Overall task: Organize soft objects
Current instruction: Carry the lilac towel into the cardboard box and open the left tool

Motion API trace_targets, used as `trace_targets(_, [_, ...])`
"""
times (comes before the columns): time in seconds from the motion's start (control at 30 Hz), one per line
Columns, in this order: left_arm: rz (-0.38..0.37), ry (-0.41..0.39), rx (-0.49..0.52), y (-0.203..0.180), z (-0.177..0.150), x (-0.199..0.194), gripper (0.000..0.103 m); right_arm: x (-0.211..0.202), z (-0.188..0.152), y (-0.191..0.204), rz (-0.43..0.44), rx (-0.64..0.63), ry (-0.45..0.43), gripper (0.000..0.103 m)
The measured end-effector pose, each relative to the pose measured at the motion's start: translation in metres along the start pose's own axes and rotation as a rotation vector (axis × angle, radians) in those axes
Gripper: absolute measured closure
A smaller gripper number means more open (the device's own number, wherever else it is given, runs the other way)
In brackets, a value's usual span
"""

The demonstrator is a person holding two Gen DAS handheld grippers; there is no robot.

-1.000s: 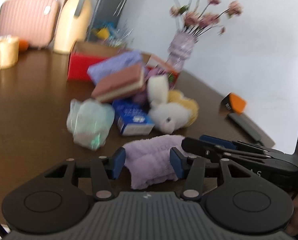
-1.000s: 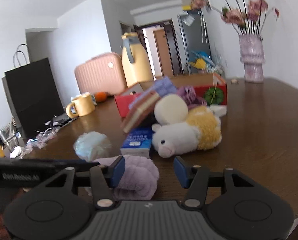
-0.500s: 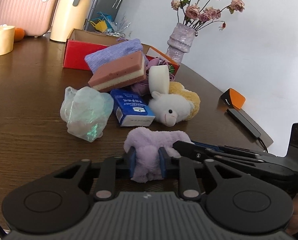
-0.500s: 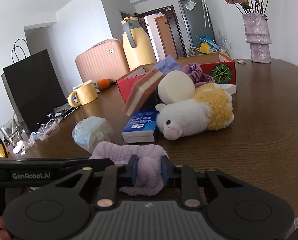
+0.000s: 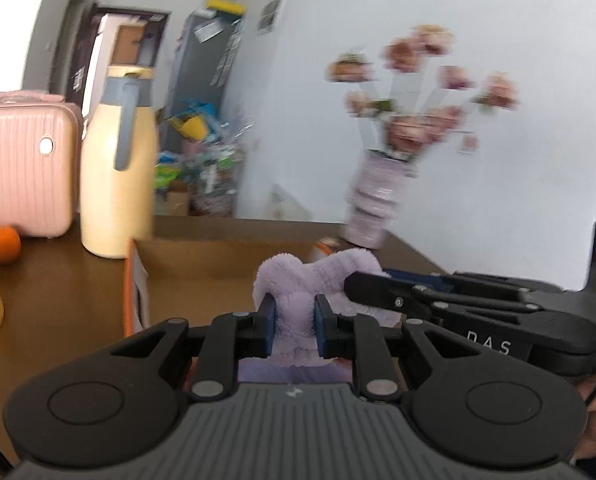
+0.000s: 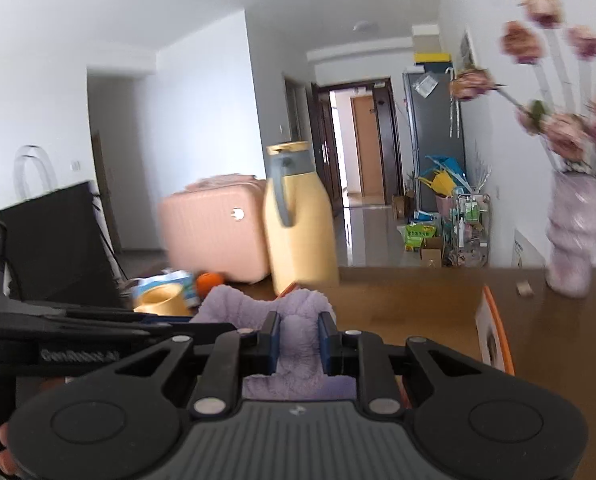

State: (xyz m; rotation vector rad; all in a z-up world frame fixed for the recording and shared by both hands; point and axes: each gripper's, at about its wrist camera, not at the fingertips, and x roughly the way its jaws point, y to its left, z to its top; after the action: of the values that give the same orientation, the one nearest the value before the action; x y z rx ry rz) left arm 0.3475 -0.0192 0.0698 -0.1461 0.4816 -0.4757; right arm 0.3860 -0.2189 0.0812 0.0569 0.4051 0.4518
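Observation:
Both grippers hold the same lilac fluffy cloth (image 5: 318, 276), lifted above the open cardboard box (image 5: 202, 264). My left gripper (image 5: 295, 326) is shut on one fold of it. In the left wrist view the right gripper reaches in from the right and pinches the cloth's other end. My right gripper (image 6: 298, 340) is shut on the lilac cloth (image 6: 242, 308) in its own view, with the left gripper entering from the left. The box's orange side wall (image 6: 494, 336) shows at the right. The other soft items are hidden below the frames.
A cream thermos jug (image 5: 116, 184), a pink case (image 5: 22, 168) and an orange (image 5: 5, 244) stand on the brown table (image 5: 58, 300) behind the box. A yellow mug (image 6: 163, 300) sits at the left. A lilac vase of flowers (image 6: 572, 240) stands at the right.
Both grippers closed on the lilac cloth on the table, then lifted it together up and forward over the cardboard box. The pile of soft items dropped out of sight.

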Motion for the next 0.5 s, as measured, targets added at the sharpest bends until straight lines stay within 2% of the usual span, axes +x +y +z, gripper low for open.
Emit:
trace_targets(0.07, [0.040, 0.032, -0.025, 0.026, 0.034, 0.045, 0.084, 0.058, 0.029, -0.010, -0.023, -0.025, 0.060, 0.084])
trace_targets(0.13, [0.093, 0.090, -0.092, 0.058, 0.059, 0.095, 0.084, 0.124, 0.047, -0.024, -0.037, -0.017, 0.147, 0.084])
trace_targets(0.2, [0.154, 0.145, -0.133, 0.090, 0.073, 0.145, 0.084, 0.189, 0.054, -0.044, -0.038, 0.035, 0.245, 0.084])
trace_targets(0.3, [0.212, 0.227, -0.199, 0.136, 0.074, 0.205, 0.082, 0.266, 0.048, -0.073, -0.008, 0.152, 0.372, 0.084])
trace_targets(0.4, [0.286, 0.268, -0.163, 0.159, 0.066, 0.244, 0.080, 0.311, 0.031, -0.087, -0.007, 0.200, 0.435, 0.082])
trace_targets(0.47, [0.287, 0.314, -0.122, 0.170, 0.060, 0.262, 0.074, 0.329, 0.019, -0.096, 0.009, 0.252, 0.476, 0.079])
trace_targets(0.5, [0.276, 0.308, -0.102, 0.170, 0.061, 0.263, 0.073, 0.335, 0.014, -0.101, 0.013, 0.289, 0.493, 0.077])
